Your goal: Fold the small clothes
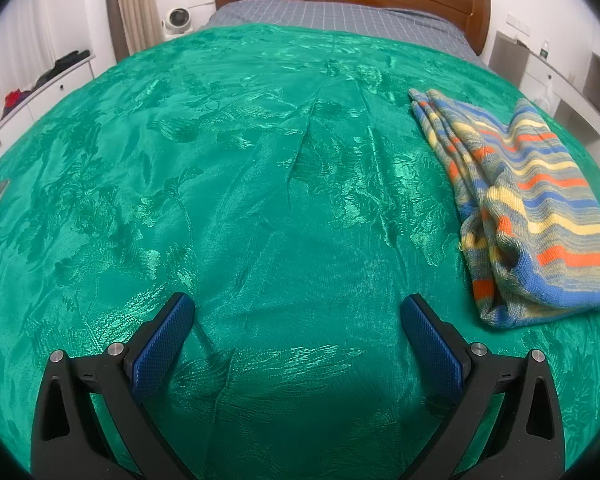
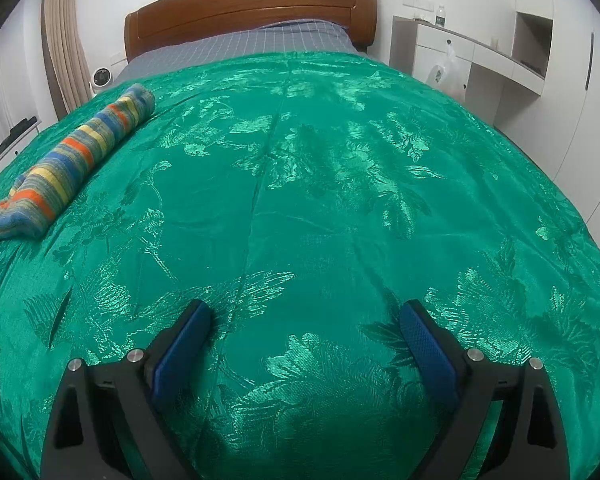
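In the left wrist view, the left claw [image 1: 296, 312] sits at the bottom of the frame with its two blue-padded fingers spread wide, and nothing is between them. Under it lies a green bedspread [image 1: 220, 160] with a shiny leaf pattern. The striped knit garment [image 1: 540, 208] (blue, yellow, orange and grey bands) lies folded on the right side of this frame, flat on the bedspread and well apart from the claw.

In the right wrist view, the right claw [image 2: 306, 316] is also wide and holds nothing. Here the same garment [image 2: 72, 160] appears at the left edge of the frame, far from the fingers. At the top of both frames there is a wooden headboard [image 2: 252, 8] and a grey checked sheet [image 2: 268, 42]. A small white fan [image 1: 177, 20] stands at the upper left of the left wrist frame.
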A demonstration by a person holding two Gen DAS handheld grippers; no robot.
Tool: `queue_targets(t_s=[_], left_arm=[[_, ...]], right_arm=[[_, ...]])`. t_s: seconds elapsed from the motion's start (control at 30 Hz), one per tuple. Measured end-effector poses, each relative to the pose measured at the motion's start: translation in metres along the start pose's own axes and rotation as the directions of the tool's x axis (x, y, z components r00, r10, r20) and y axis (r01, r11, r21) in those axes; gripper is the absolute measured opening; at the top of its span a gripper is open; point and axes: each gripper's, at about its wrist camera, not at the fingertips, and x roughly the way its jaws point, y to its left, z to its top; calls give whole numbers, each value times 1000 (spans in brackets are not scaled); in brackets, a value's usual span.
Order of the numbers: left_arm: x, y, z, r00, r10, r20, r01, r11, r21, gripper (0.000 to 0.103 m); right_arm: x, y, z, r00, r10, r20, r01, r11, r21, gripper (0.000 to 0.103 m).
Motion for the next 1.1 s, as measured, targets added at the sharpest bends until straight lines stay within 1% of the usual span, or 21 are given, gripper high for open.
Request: queue_targets(t_s=[1.1], left_arm=[[0, 0, 0, 1000, 0, 0, 0, 1000, 0, 103]], right_arm=[[0, -1, 0, 1000, 7, 5, -7, 1000, 6, 96]])
